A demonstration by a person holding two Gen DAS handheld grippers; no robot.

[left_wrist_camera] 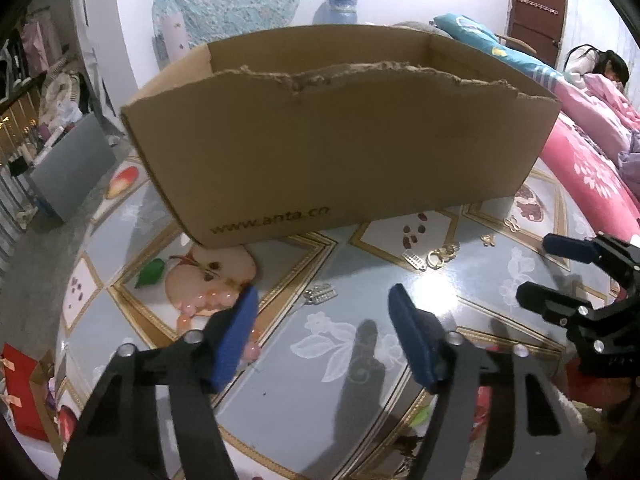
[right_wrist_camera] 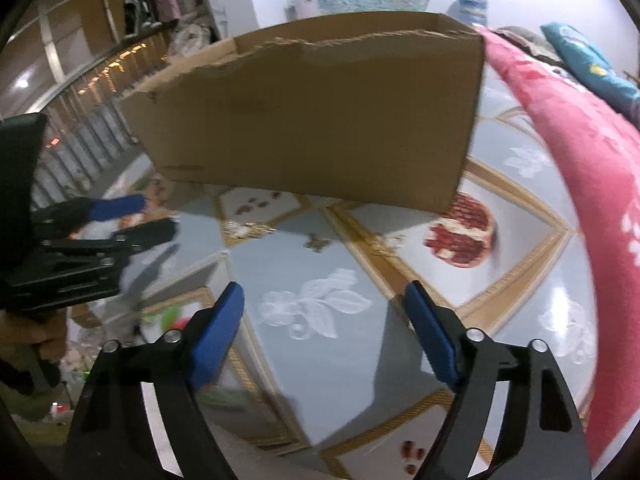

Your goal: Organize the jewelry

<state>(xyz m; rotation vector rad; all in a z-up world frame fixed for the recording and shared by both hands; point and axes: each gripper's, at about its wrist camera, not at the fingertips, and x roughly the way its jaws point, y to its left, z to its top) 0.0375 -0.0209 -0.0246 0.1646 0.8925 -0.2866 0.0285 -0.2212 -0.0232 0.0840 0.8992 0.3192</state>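
1. The cardboard box [left_wrist_camera: 340,136] hides its own inside behind its torn near wall; the right wrist view is motion-blurred, so small pieces there are hard to read.
2. On the table [left_wrist_camera: 360,360], a silver piece [left_wrist_camera: 319,293] lies just ahead of the left gripper [left_wrist_camera: 322,312], between its spread, empty jaws. A bead bracelet [left_wrist_camera: 208,304] is partly hidden by its left finger.
3. Gold rings [left_wrist_camera: 440,256] lie nearer the box, toward the right gripper [right_wrist_camera: 324,300], whose jaws stand wide and empty.
4. Bare tablecloth lies open between grippers and box; a pink blanket [left_wrist_camera: 592,168] borders the table's right edge.
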